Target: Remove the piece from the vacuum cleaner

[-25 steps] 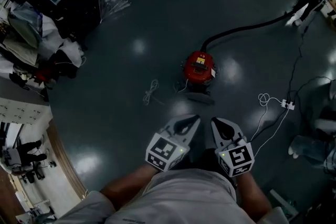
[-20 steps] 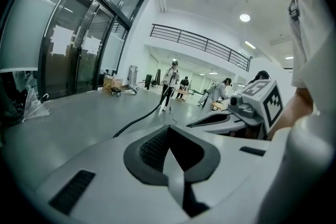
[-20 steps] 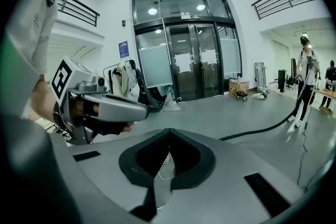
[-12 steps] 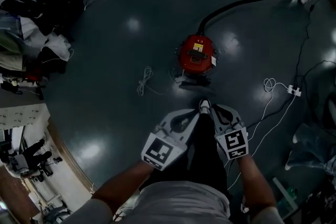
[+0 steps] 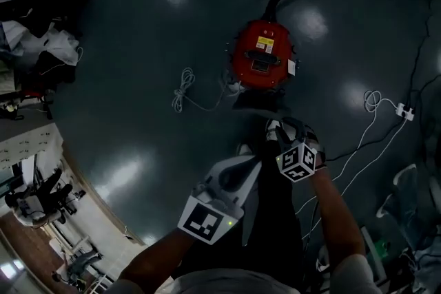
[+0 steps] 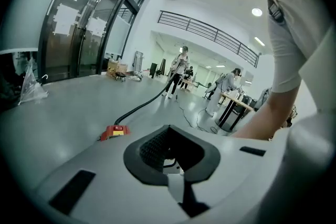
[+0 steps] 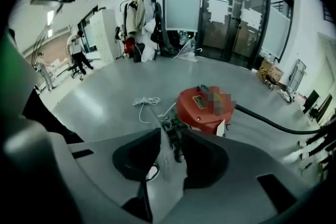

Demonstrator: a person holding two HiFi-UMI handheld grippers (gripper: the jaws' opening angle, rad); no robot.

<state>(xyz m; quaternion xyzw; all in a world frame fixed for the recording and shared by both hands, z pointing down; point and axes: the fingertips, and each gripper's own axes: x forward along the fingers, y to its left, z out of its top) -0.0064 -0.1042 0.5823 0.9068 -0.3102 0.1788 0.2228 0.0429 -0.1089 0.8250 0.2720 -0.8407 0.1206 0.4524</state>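
A glossy grey floor [image 5: 138,24] spreads all round. A white power strip [image 5: 404,111] with looping cables lies on it at the right. Clothes [image 5: 45,45] are heaped at the left edge. Tall glass doors [image 7: 231,13] stand beyond, near a loaded clothes rack [image 7: 142,16].

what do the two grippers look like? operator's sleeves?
The left gripper and right gripper have pale grey wedge-shaped shells, each with a dark teardrop opening lined in black. Each carries a white cube with black square markers; the left's shows a green light. No cables visible. The right's fingers are opening, nothing between them. The person wears a light short-sleeved shirt.
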